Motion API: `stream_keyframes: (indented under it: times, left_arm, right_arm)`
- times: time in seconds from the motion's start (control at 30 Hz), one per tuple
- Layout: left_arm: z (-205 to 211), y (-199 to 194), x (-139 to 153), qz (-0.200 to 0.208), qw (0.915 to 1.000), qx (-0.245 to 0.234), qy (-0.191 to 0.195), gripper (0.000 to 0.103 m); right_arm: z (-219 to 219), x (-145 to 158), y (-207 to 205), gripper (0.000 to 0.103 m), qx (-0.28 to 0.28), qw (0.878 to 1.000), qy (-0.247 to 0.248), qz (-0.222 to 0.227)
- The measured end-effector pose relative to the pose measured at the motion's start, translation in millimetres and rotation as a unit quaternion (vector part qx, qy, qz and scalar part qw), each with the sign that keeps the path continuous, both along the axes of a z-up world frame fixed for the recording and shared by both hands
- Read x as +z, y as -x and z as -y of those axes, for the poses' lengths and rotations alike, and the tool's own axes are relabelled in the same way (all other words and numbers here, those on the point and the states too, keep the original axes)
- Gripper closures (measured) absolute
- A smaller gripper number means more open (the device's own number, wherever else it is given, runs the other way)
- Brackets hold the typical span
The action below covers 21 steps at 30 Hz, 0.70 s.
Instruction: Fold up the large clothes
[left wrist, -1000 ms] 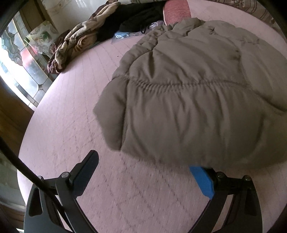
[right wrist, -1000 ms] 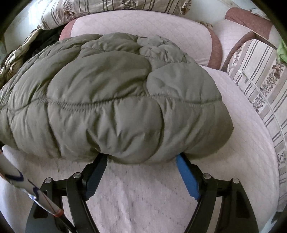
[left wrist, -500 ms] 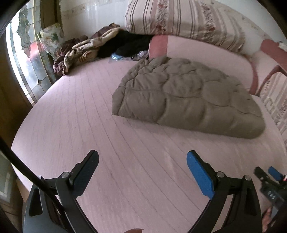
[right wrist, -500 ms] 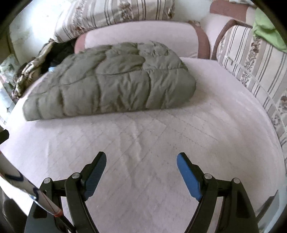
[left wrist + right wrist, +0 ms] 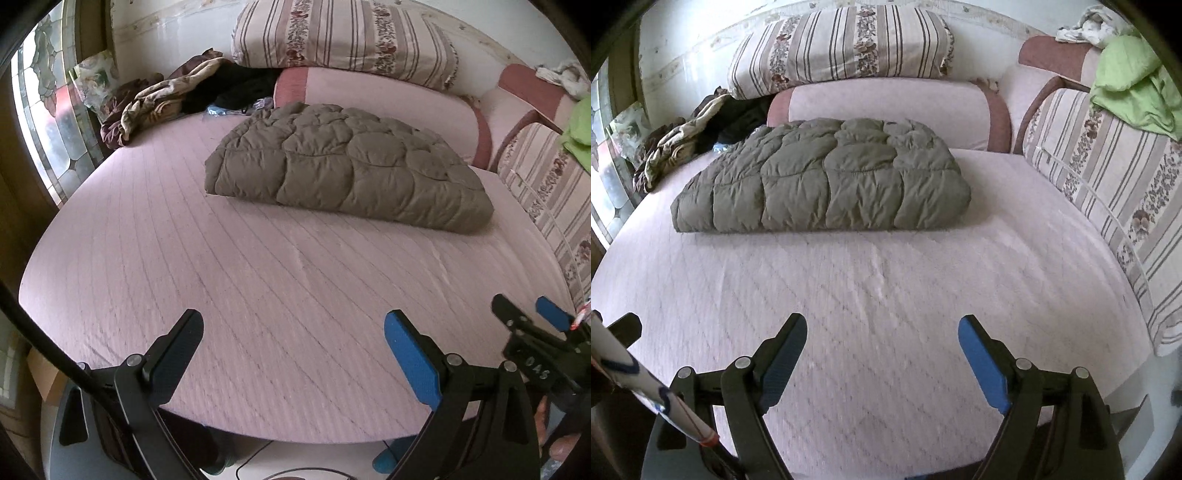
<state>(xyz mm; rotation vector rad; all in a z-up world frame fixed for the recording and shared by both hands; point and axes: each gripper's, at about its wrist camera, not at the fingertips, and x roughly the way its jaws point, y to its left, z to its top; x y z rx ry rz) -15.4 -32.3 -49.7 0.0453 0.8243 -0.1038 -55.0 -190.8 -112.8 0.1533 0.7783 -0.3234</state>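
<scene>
One folded olive jacket lies on the pink quilted bed beside striped cushions.

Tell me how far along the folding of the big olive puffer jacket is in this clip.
Done, by the look of it: the olive puffer jacket lies as a compact folded bundle at the back of the pink bed. In hand: nothing; the left gripper and right gripper are both open and well clear of it. Left: only the heap of other clothes, if those count.

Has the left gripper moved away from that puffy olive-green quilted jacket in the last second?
Yes. The left gripper has pulled back toward the pink mattress's near edge, leaving the puffy olive-green quilted jacket far ahead.
</scene>
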Motion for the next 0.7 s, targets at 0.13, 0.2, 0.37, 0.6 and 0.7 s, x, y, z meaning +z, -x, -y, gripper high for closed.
stream_keyframes:
  times: [0.13, 0.2, 0.37, 0.6, 0.7]
  left_arm:
    - [-0.2, 12.6, 6.4, 0.012, 0.9999, -0.007, 0.001, 0.005]
    - [1.0, 17.5, 8.3, 0.017, 0.9998, -0.010, 0.000, 0.005]
    - [0.6, 20.4, 9.1, 0.015, 0.9998, -0.013, 0.005, 0.005]
    - [-2.5, 21.0, 8.7, 0.010, 0.9998, -0.010, 0.014, 0.005]
    - [-2.4, 20.7, 8.5, 0.010, 0.9998, -0.010, 0.014, 0.005]
  right_arm:
    - [-7.9, -3.8, 9.6, 0.015, 0.001, 1.000, 0.001, -0.009]
    - [-12.9, -3.5, 12.4, 0.015, 0.006, 1.000, 0.006, -0.009]
    - [-24.6, -0.6, 14.0, 0.015, 0.014, 1.000, 0.025, -0.006]
    - [-30.9, 0.6, 13.3, 0.015, 0.018, 0.999, 0.035, -0.008]
    - [-31.2, 0.8, 12.9, 0.015, 0.018, 0.999, 0.036, -0.008]
